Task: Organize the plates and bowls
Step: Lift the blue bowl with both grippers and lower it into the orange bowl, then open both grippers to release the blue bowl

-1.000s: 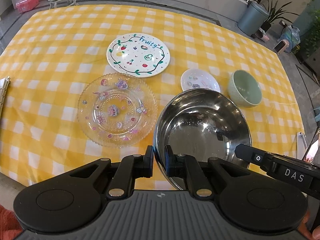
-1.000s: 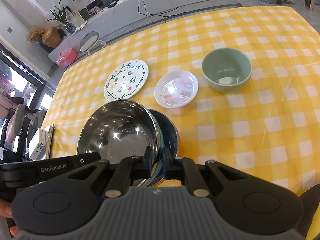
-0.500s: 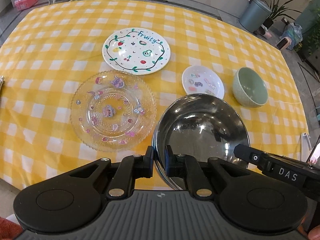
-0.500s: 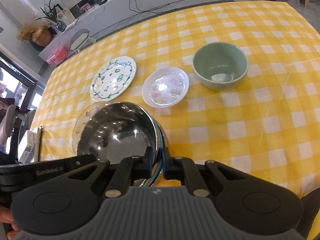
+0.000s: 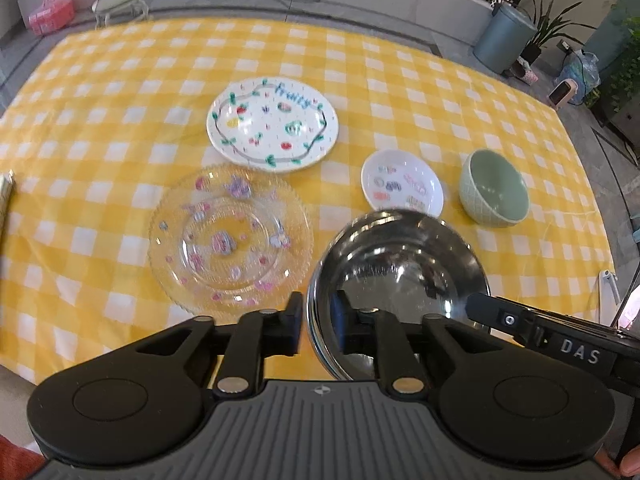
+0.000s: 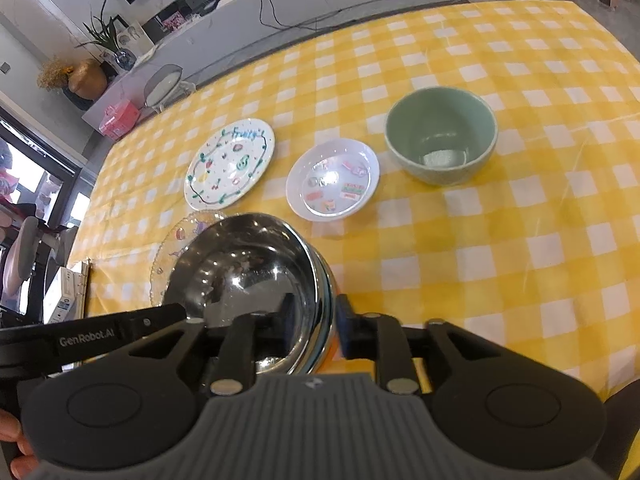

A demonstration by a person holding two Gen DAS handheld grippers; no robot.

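Observation:
A shiny steel bowl [image 5: 400, 272] sits nested in a darker bowl at the table's near edge; it also shows in the right wrist view [image 6: 244, 276]. My left gripper [image 5: 318, 330] straddles its left rim with the jaws spread. My right gripper [image 6: 314, 326] straddles its right rim, jaws spread too. Beyond lie a clear glass plate [image 5: 230, 236], a white "Fruity" plate [image 5: 272, 124], a small white dish [image 5: 402, 188] and a green bowl [image 5: 494, 188].
The table wears a yellow checked cloth [image 5: 120, 92]. A notebook edge [image 5: 6, 196] lies at the far left. A grey bin [image 5: 504, 38] and plants stand on the floor behind. The green bowl [image 6: 440, 134] is to the right, with bare cloth in front of it.
Both grippers have loosened their jaws around the steel bowl's rim. The steel bowl has settled down into the darker bowl.

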